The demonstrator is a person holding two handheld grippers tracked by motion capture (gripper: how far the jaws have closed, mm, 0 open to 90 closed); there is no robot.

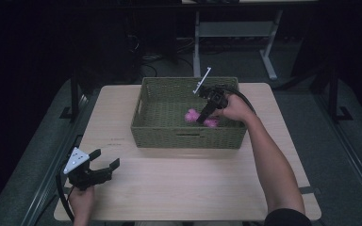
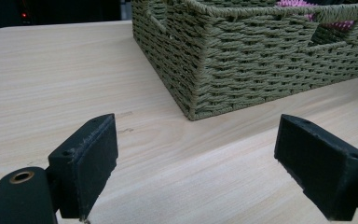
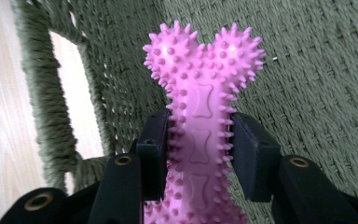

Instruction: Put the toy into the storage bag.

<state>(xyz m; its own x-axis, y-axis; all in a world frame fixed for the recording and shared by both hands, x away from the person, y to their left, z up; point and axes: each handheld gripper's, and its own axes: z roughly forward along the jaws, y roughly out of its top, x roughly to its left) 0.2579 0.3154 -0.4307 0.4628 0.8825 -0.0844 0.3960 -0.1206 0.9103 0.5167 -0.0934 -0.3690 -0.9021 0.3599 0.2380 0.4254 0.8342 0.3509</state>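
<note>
Right tool (image 1: 201, 118) reaches down into the olive-green woven rectangular basket (image 1: 188, 136) w/ both jaws clamped on the shaft of a pink spiky rubber bone-shaped toy (image 1: 192, 115). In the right gripper view the toy (image 3: 200, 116) runs straight out between the jaws, long axis in line w/ the tool, knobbed two-lobed end pointing away toward the basket's woven wall (image 3: 307, 70); a handle cut-out in the wall (image 3: 74, 98) sits just left of it. Whether the toy touches the basket floor: can't tell. In the high view it's in the basket's front-centre part, near the front wall, w/ free room behind it and to the left.

Left tool (image 1: 104, 162) is over the near-left part of the pale wooden counter (image 1: 184, 188), jaws spread wide, holding nothing. Left gripper view: bare counter (image 2: 74, 70) between and ahead of the jaws, basket corner (image 2: 193, 100) ahead, well apart. Basket sits at the counter's far-centre; bare strips left and right, wide open front area to the near edge.
</note>
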